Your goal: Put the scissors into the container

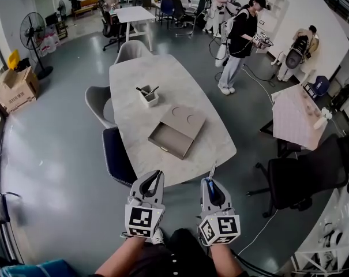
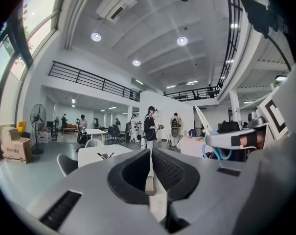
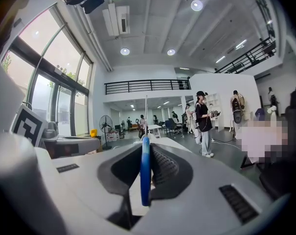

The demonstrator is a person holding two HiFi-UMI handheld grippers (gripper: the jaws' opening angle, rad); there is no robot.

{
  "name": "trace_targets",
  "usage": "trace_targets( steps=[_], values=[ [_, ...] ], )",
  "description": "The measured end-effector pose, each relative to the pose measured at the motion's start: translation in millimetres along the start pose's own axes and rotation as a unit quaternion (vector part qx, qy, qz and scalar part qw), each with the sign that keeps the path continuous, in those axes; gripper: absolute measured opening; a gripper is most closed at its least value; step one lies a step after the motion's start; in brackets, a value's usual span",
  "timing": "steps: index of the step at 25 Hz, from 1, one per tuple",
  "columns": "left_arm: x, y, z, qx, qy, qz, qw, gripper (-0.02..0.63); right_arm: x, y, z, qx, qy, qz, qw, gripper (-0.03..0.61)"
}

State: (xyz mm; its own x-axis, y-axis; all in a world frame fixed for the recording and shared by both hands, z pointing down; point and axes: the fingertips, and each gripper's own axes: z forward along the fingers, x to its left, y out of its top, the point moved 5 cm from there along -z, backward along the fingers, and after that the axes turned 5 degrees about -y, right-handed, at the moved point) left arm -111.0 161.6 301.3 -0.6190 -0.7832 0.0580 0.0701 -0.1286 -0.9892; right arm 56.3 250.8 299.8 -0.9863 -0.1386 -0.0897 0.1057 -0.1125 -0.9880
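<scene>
Got the scissors (image 1: 213, 169) pinched by the blue handle loop in the right gripper (image 1: 211, 183), jaws clenched edge-on around it, blade poking out toward 12 o'clock at the near edge of the pale table (image 1: 134, 74). Keeping the left gripper (image 1: 156, 175) closed up on nothing, parked just beside at 9 o'clock. Spotting the small white container (image 1: 149, 97) way up the table at about 11 o'clock from the scissors, well apart, already holding a couple of dark pen-like things (image 1: 146, 89). Also seeing a flat grey box (image 1: 177, 131) lying between, nearer, at roughly 11 o'clock too. Worrying mostly about that skinny grip on one thin loop: easy to pivot, so expect blade droop or a swing during the reach. Could also snag the tip on those dark things or the rim and knock the light-looking container over. Could clip the grey box on the way across as well. Probably best to come in from above, tip down, nice and slow, then let go.
</scene>
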Motion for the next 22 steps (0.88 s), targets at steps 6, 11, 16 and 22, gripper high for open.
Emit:
trace_targets(
  steps=[6, 11, 16, 22],
  values=[
    [14, -5, 26, 0.009, -0.002, -0.003, 1.0, 0.026, -8, 0, 32, 0.001, 0.001, 0.001, 1.0, 0.037],
    [27, -1, 56, 0.008, 0.002, -0.002, 1.0, 0.026, -19, 1, 69, 0.005, 0.01, 0.003, 1.0, 0.037],
    [45, -1, 93, 0.014, 0.015, -0.005, 0.9998, 0.026, -31, 3, 111, 0.009, 0.022, 0.007, 1.0, 0.037],
    [63, 3, 131, 0.016, 0.025, -0.01, 0.9995, 0.026, -44, 10, 159, 0.016, 0.039, -0.001, 0.999, 0.037]
  ],
)
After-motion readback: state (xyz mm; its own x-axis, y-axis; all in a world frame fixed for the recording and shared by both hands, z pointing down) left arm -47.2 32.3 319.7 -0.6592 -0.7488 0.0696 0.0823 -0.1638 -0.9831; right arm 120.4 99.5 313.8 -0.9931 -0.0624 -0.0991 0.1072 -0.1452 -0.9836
